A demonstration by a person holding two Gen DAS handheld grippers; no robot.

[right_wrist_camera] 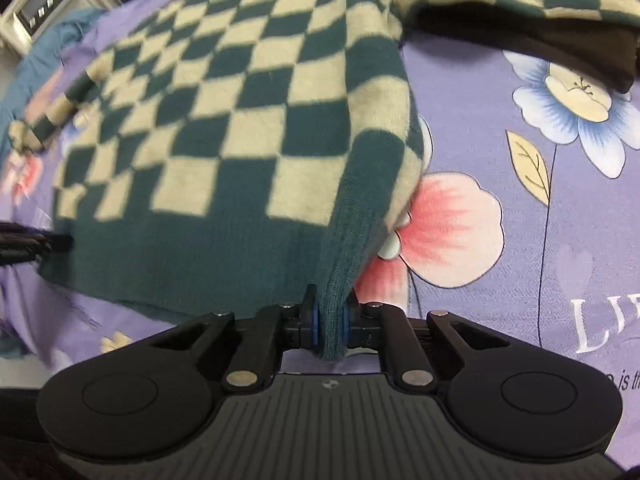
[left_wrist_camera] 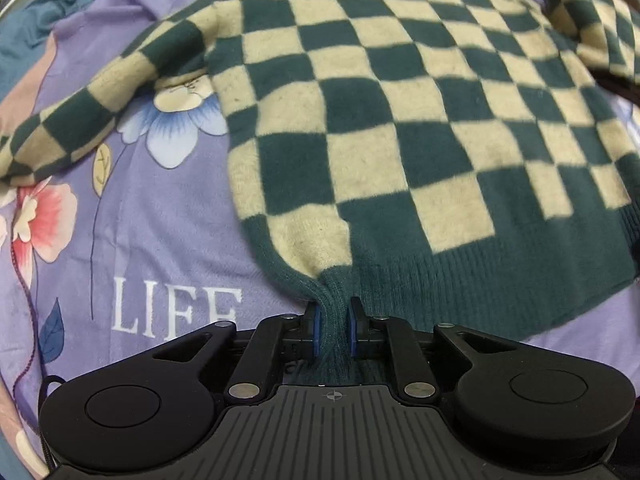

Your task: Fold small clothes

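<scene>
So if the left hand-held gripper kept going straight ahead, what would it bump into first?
The checked sweater itself. The left hand-held gripper already pinches its green hem, and the sweater's body spreads directly ahead over the purple flowered bedsheet, so it would likely just bunch the knit up.

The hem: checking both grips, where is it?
The hem runs along the sweater's near edge on the purple sheet, pinched by the left gripper and right gripper.

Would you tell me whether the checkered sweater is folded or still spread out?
Mostly spread: the green-and-cream checkered knit sweater lies flat on the purple floral sheet, each claw pinching its hem.
</scene>
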